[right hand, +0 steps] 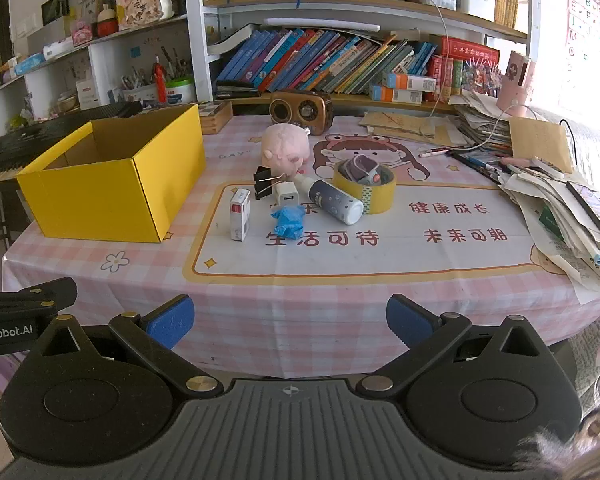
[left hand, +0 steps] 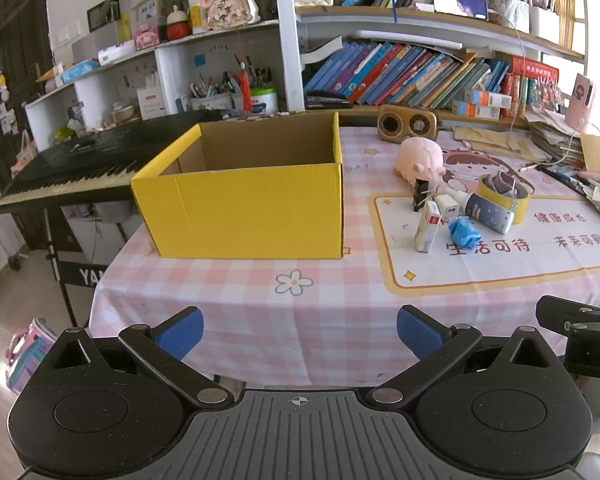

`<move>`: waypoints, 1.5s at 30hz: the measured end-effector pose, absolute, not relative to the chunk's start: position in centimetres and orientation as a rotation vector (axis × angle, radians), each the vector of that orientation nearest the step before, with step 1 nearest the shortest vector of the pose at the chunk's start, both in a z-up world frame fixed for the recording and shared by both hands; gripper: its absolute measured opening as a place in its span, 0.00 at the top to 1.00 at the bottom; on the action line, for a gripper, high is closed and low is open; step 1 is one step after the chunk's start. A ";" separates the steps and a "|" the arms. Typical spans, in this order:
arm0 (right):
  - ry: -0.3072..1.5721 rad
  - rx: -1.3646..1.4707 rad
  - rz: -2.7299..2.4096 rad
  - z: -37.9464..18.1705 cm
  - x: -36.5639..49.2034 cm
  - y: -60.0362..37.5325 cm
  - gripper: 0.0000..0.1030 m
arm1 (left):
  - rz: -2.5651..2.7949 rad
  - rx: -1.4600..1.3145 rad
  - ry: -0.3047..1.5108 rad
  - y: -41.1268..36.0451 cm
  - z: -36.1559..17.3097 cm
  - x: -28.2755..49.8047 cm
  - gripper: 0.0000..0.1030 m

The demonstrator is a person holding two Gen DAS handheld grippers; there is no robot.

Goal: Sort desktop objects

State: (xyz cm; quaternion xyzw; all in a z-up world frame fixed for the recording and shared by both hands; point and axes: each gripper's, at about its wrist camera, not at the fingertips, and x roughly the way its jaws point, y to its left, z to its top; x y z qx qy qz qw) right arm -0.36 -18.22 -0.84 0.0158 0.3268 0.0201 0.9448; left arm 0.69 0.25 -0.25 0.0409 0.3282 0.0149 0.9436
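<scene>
a tight cluster of small objects is seen on the printed mat of the checked tablecloth (right hand: 300, 320): a white and red small box (right hand: 239, 216) standing upright, a black binder clip (right hand: 265, 182), a white charger plug (right hand: 287, 195), a crumpled blue wad (right hand: 288, 220), a lying bottle (right hand: 336, 200) touching a yellow tape roll (right hand: 366, 186), and a pink plush toy (right hand: 286, 146) behind them. the yellow cardboard box (right hand: 100, 192), seemingly empty, is set well apart on the left. both the left gripper (left hand: 300, 334) and the right gripper (right hand: 290, 322) are held spread wide and empty at the near table edge. because the items are crowded, a neighbour could be knocked over or pinched along with the target; the bottle could roll if nudged, and the upright small box is judged easily toppled.
</scene>
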 end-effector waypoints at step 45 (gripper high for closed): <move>0.656 0.025 0.046 -0.9 -0.1 -17.9 0.00 | 0.022 0.093 0.676 0.3 -0.3 1.0 0.00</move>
